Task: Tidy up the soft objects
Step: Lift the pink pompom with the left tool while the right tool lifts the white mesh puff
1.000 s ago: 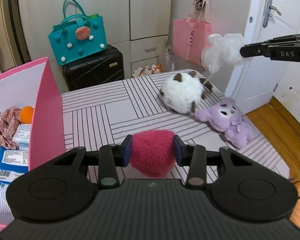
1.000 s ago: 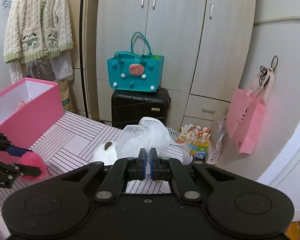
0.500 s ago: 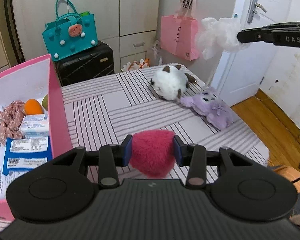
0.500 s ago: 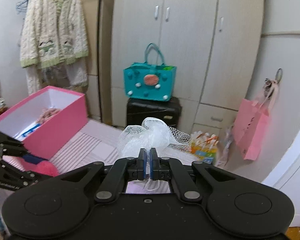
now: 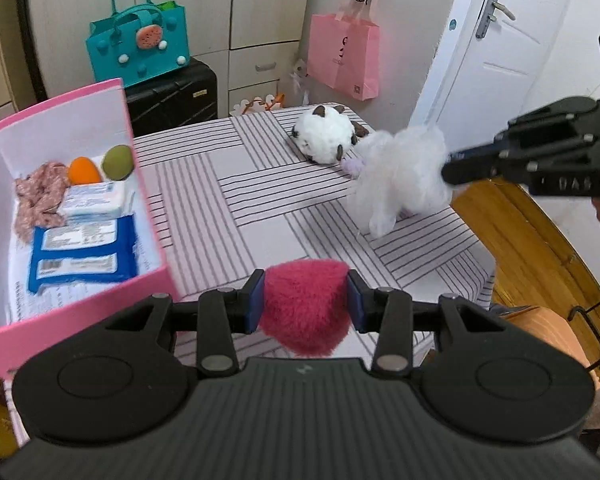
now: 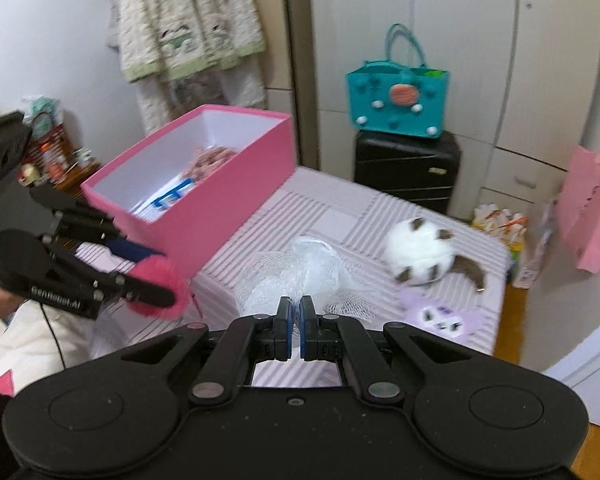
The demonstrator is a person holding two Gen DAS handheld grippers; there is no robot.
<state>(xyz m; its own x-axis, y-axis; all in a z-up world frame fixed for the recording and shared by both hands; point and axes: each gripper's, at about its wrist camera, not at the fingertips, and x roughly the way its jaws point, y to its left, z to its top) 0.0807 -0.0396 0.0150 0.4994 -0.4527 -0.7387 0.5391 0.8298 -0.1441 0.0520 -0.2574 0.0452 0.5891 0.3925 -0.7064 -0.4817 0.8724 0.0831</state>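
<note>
A fuzzy magenta pom-pom point(image 5: 305, 312) is squeezed between gripper pads above the near edge of the striped table point(image 5: 236, 184). A white mesh bath pouf point(image 6: 300, 276) hangs pinched. A round white plush point(image 5: 326, 140) with brown spots lies at the far right corner, a purple plush point(image 6: 440, 316) beside it by the right edge.

Each view sits just behind its own gripper's fingers and looks forward and steeply down over the striped table point(image 5: 260, 216). The left wrist view faces the wardrobe wall with the pink box point(image 5: 148, 216) close at its left; the right wrist view looks from the table's other side. Both share the box point(image 6: 236, 200), the white plush point(image 5: 326, 140) point(image 6: 418, 256), and each other's gripper.
</note>
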